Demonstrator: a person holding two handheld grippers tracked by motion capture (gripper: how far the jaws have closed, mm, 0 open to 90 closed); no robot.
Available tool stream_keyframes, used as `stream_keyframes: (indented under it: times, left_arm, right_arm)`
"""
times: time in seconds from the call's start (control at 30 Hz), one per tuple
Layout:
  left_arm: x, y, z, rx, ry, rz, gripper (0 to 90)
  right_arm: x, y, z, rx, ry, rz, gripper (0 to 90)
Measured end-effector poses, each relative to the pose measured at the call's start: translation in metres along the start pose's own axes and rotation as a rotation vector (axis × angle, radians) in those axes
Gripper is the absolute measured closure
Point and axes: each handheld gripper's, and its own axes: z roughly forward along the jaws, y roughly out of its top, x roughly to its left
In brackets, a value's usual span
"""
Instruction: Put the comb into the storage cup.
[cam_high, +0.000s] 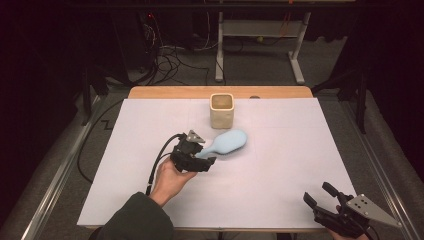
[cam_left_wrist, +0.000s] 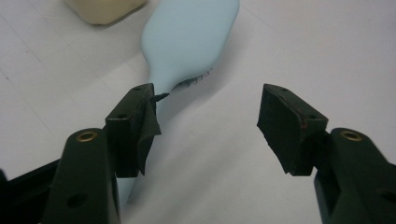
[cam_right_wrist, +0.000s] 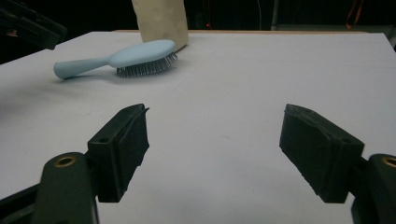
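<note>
Light-blue hairbrush on the desk at the left claw

High view: the hairbrush (cam_high: 227, 142) lies bristles down on the white desk (cam_high: 280, 165), its handle end at the left claw (cam_high: 202, 161); the right claw (cam_high: 320, 196) is well apart. Left gripper view: jaws wide, gripping nothing, handle beside and beneath the left jaw. Right gripper view: the right claw gapes empty, brush far off beside the cream cup (cam_right_wrist: 159, 19).

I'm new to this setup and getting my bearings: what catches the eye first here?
A light blue hairbrush lies bristles down mid-table on the white sheet, just in front of a cream square cup. The left gripper sits at the brush's handle with jaws open, while the right gripper waits open at the near right corner.
</note>
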Motion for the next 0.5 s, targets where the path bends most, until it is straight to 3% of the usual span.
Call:
stream_keyframes:
  times: [0.37,0.5]
  left_arm:
    - [0.009,0.018,0.005,0.057,0.011,-0.004,35.8]
    - [0.012,0.024,0.009,0.08,0.024,0.012,34.7]
  right_arm:
    - [0.0,0.0,0.0,0.0,0.001,0.0,24.3]
    - [0.0,0.0,0.0,0.002,0.002,-0.001,24.3]
